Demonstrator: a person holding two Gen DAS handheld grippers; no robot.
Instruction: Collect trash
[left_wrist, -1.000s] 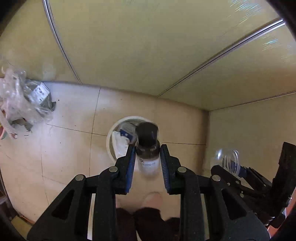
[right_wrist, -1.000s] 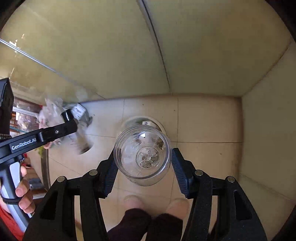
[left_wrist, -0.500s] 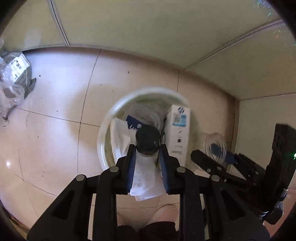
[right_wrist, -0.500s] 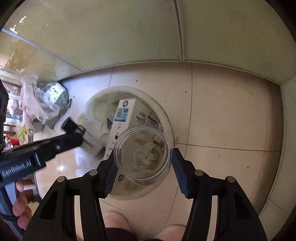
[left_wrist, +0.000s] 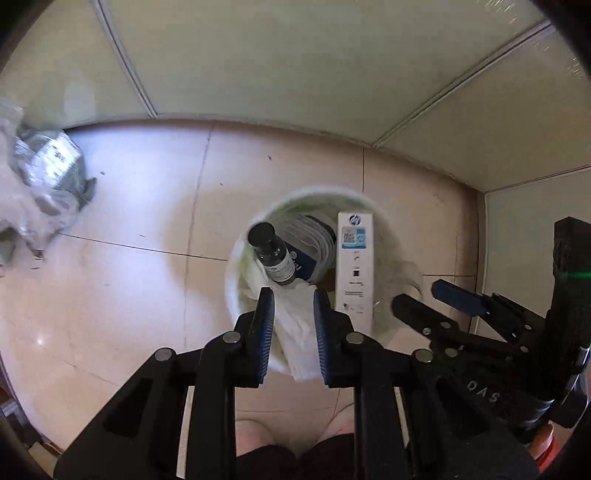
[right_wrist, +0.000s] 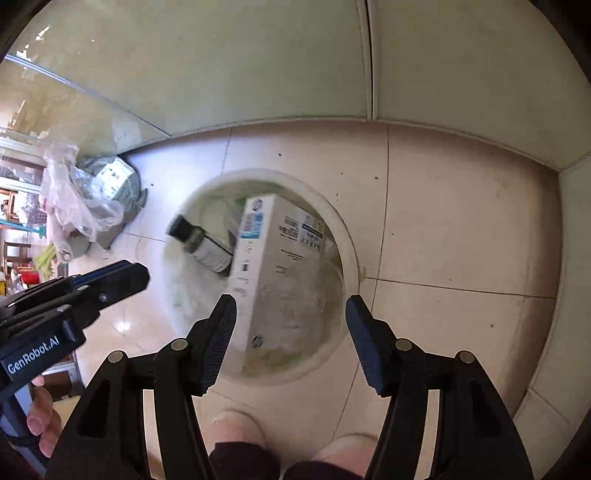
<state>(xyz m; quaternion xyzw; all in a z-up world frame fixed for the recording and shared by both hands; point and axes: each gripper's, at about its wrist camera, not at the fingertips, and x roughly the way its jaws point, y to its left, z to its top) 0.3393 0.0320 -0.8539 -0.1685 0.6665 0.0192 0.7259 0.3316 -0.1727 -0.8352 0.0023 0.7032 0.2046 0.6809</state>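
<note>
Above the white bin (left_wrist: 236, 291), both grippers' fingers grasp nothing, the left gripper (left_wrist: 291, 295) closing, the right gripper (right_wrist: 290, 306) opening; the dark-capped bottle (left_wrist: 271, 254) drops in beside the box (right_wrist: 273, 258) (plastic bags (right_wrist: 85, 199) remain left of the bin).
</note>
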